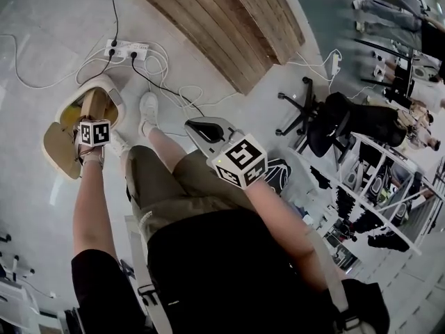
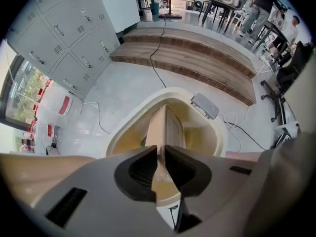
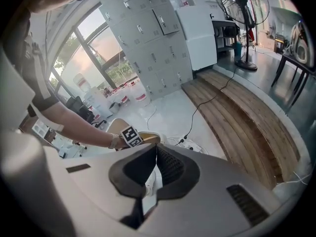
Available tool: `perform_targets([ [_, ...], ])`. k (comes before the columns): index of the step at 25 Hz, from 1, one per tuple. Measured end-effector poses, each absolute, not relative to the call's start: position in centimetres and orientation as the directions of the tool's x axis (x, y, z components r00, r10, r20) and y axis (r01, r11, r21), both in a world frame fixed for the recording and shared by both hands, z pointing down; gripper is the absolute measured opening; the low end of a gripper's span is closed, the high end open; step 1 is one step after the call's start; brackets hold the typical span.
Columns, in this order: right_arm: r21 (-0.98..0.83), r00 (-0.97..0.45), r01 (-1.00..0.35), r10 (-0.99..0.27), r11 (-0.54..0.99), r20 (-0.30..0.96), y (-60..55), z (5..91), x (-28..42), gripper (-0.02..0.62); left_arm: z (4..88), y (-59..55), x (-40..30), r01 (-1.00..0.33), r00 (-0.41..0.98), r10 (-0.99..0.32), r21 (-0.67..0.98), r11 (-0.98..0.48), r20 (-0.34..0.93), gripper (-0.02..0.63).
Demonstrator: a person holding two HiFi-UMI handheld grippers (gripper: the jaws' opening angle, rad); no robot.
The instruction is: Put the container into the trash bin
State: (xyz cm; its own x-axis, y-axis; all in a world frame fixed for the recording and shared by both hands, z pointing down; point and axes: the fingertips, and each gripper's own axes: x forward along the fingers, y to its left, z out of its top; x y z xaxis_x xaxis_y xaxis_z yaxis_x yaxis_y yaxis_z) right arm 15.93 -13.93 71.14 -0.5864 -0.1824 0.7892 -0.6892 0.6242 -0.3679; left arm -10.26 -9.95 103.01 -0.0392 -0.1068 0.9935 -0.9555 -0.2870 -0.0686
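**A:** quick q, where's the container [image 1: 94,104] rn?

**B:** clamped in the left gripper [image 2: 161,149]. Thin tan thing, held edge-on, hanging straight down. Pads squeeze its top edge from both sides, so def grasped, not let go.

**A:** and the trash bin [image 1: 111,89]?

**B:** right under it. Head view has the bin at abt 9 o'clock, cream rim, mouth open, w/ its lid [image 1: 59,148] flipped out at 7 o'clock of the rim. The container's low end sits inside the rim line. Can't tell if it touches anything down there.

**A:** right gripper [image 3: 154,149] doing anything?

**B:** nope. Jaws pressed together, nothing between them, well apart from the bin, over the person's leg near frame center.

**A:** other stuff nearby?

**B:** power strip [image 1: 126,49] on the floor at 12 o'clock of the bin, white shoe [image 1: 148,106] at 3 o'clock, wooden step [image 1: 222,19] off at 1 o'clock.
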Motion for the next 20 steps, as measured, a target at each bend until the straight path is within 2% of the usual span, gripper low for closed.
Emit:
perform_targets([
  [5, -0.366, -0.581, -0.696, -0.185, 0.617, 0.793, -13.7, 71.5, 16.1, 0.017, 103.5, -10.3, -10.2, -0.962, -0.029, -0.107, -0.057, -0.269, 0.994, 0.064],
  [9, -0.366, -0.581, -0.701, -0.191, 0.612, 0.791, -13.8, 71.2, 16.1, 0.015, 103.4, -10.7, -10.1, -0.96, -0.026, -0.107, -0.055, -0.275, 0.994, 0.113],
  [20, -0.364, -0.584, -0.704, -0.205, 0.61, 0.785, -12.8, 70.2, 15.7, 0.016, 102.1, -10.8, -9.7, -0.959, -0.005, -0.122, -0.04, -0.281, 0.992, 0.117],
])
